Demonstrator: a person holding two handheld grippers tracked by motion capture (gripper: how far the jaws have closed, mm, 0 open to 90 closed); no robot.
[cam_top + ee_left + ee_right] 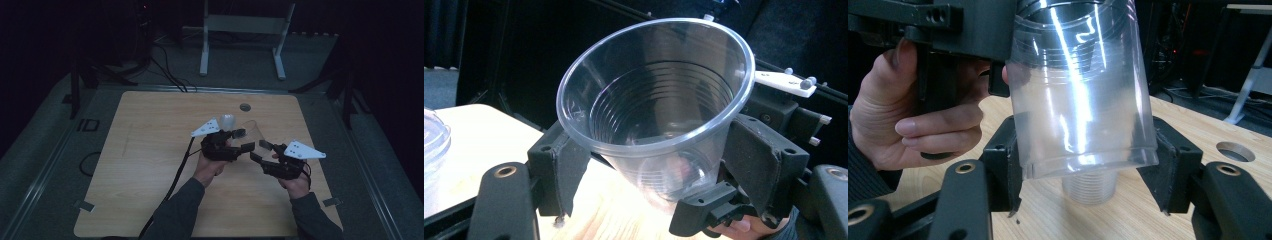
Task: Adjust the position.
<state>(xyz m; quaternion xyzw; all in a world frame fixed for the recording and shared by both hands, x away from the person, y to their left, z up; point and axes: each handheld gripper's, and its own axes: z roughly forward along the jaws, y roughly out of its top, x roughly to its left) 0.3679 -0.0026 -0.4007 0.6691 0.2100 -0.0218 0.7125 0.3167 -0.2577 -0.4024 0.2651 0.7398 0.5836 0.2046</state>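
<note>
Nearest the lens: right gripper [1088,170], jaws clenched on the base end of the clear plastic cup [1083,100]. Left gripper [659,165] on the same cup, jaws closed against the wall just below the rim. Held tilted in the air above the bench [1198,135], between both hands.

Probably very light, thin-walled and springy; likely buckles or cracks under a hard squeeze, and looks smooth enough to slip. Best taken at the stiffer rolled rim or the stepped base, with gentle pressure, never mid-wall.

Count: two grippers, two hands; one cup held, though whether a second is nested inside cannot be told. One more ribbed clear cup [1092,192] stands on the bench beyond, well apart from the jaws.
</note>
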